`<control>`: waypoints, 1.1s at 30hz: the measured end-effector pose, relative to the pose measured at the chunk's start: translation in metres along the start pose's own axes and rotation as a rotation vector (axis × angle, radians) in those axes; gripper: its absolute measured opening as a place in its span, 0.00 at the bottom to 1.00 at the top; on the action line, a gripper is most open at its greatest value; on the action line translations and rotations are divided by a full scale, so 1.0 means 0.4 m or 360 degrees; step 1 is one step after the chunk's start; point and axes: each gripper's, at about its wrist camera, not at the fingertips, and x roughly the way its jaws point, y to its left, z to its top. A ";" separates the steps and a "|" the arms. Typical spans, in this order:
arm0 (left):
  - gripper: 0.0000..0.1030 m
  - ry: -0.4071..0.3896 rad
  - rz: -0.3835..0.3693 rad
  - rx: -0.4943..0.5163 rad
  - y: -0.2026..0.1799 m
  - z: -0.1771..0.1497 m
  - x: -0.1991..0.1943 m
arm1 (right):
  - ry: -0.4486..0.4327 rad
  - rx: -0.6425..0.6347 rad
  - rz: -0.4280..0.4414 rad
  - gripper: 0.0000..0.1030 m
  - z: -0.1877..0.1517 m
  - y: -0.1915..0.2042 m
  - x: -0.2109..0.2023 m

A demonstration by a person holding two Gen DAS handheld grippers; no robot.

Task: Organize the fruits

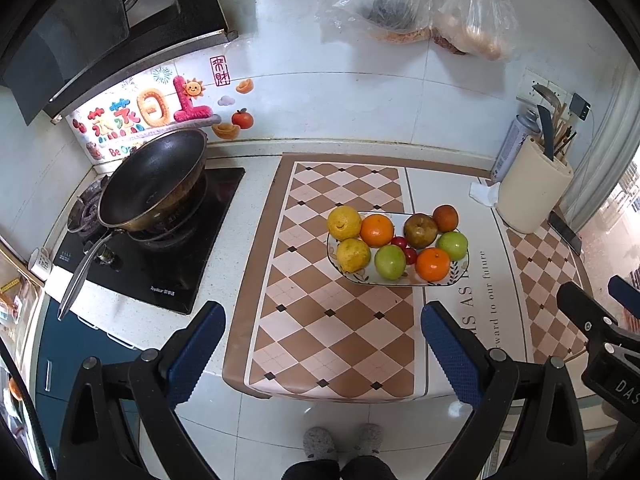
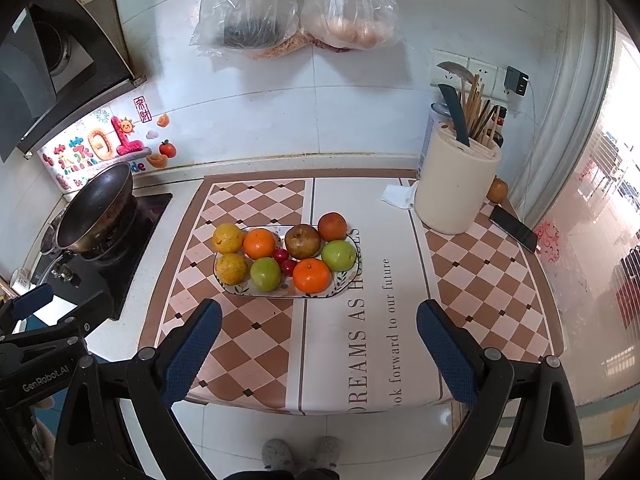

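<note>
A white patterned plate [image 1: 460,270] [image 2: 236,289] sits on the checkered mat and holds several fruits: two yellow lemons [image 1: 344,222] [image 2: 227,238], two oranges [image 1: 377,231] [image 2: 311,275], two green apples [image 1: 389,262] [image 2: 338,255], a brown pear [image 1: 420,231] [image 2: 303,241], a red-brown fruit [image 1: 445,218] [image 2: 332,226] and small red fruits [image 1: 404,250] [image 2: 284,260]. My left gripper [image 1: 322,350] is open and empty, held back above the counter's front edge. My right gripper [image 2: 318,350] is open and empty, also short of the plate.
A black wok [image 1: 154,182] [image 2: 96,208] sits on the stove at the left. A cream utensil holder [image 1: 534,192] [image 2: 456,188] stands at the back right, with a phone [image 2: 514,228] and an orange [image 2: 497,191] beside it. Plastic bags [image 2: 296,4] hang on the wall.
</note>
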 end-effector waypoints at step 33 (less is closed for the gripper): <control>0.97 -0.0045 0.0010 0.0011 -0.004 -0.021 -0.052 | -0.0008 -0.0007 0.0009 0.97 -0.017 0.000 -0.029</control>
